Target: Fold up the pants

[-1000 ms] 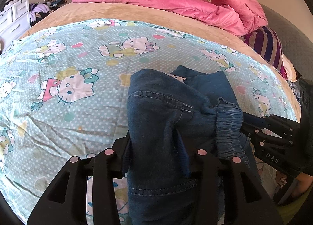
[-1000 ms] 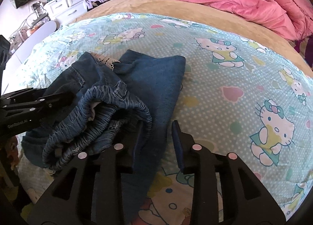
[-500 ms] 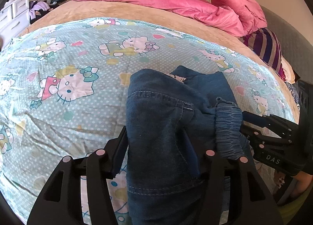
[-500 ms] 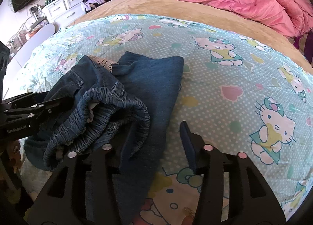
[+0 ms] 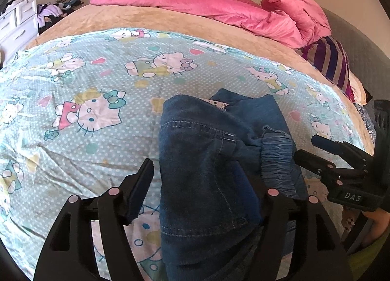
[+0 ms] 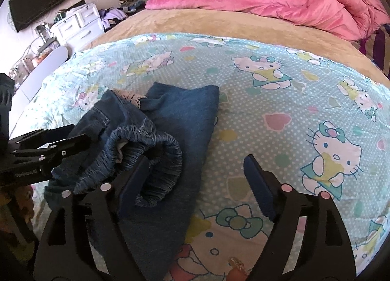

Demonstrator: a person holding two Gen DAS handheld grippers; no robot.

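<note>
The blue denim pants (image 5: 207,164) lie bunched and partly folded on the Hello Kitty sheet (image 5: 97,115). My left gripper (image 5: 195,183) is open, its fingers wide on either side of the pants fabric, which drapes between them. My right gripper (image 6: 195,176) is open too; its left finger (image 6: 132,181) sits under the elastic waistband (image 6: 156,149), the right finger over bare sheet. The pants (image 6: 185,120) lie left of centre in the right wrist view. Each gripper shows in the other's view: the right one (image 5: 341,171), the left one (image 6: 43,154).
A pink duvet (image 5: 207,5) and pillows lie at the head of the bed, a striped cushion (image 5: 334,61) at the right edge. White drawers (image 6: 78,25) and a wall TV (image 6: 39,5) stand beyond the left side.
Both grippers have opened wide and let go of the pants. The waistband has slumped onto the sheet and both grippers have drawn back slightly.
</note>
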